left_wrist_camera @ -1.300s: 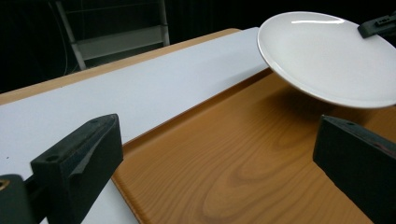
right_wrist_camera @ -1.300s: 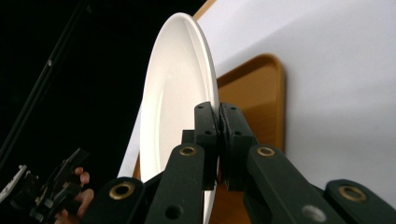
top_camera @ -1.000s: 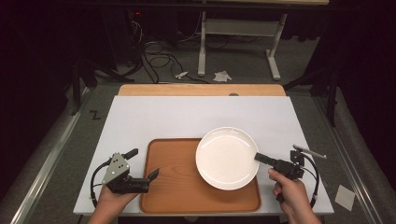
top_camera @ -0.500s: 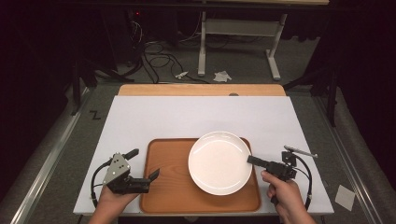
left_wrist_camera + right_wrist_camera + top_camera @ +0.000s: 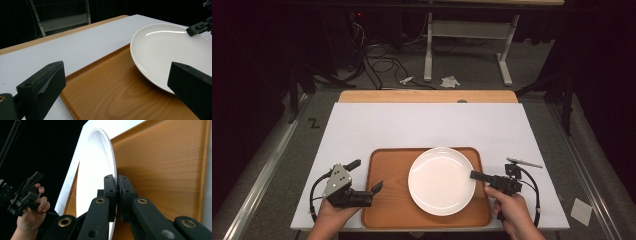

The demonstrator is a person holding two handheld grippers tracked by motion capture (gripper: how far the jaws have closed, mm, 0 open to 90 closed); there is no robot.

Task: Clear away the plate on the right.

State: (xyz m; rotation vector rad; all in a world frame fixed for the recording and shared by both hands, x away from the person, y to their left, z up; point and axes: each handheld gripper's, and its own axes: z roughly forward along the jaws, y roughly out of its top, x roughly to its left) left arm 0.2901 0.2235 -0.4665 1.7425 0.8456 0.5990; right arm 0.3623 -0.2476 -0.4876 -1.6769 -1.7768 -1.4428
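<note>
A round white plate (image 5: 441, 180) hangs over the right half of a wooden tray (image 5: 387, 200) near the table's front edge. My right gripper (image 5: 474, 175) is shut on the plate's right rim. In the right gripper view the two jaws (image 5: 117, 182) pinch the thin rim of the plate (image 5: 95, 170), with the tray (image 5: 162, 165) behind it. My left gripper (image 5: 367, 175) stands open at the tray's left edge with nothing between its fingers. In the left gripper view the plate (image 5: 170, 50) looks slightly raised above the tray (image 5: 112, 95), with a shadow under its rim.
The white tabletop (image 5: 427, 125) stretches bare beyond the tray, with a wooden strip (image 5: 427, 96) along its far edge. Behind the table, cables (image 5: 377, 55) and a desk frame (image 5: 462, 40) stand on the floor.
My right gripper has carried the plate leftward and slightly nearer, from overhanging the tray's right edge to lying within it. The left gripper has kept still.
</note>
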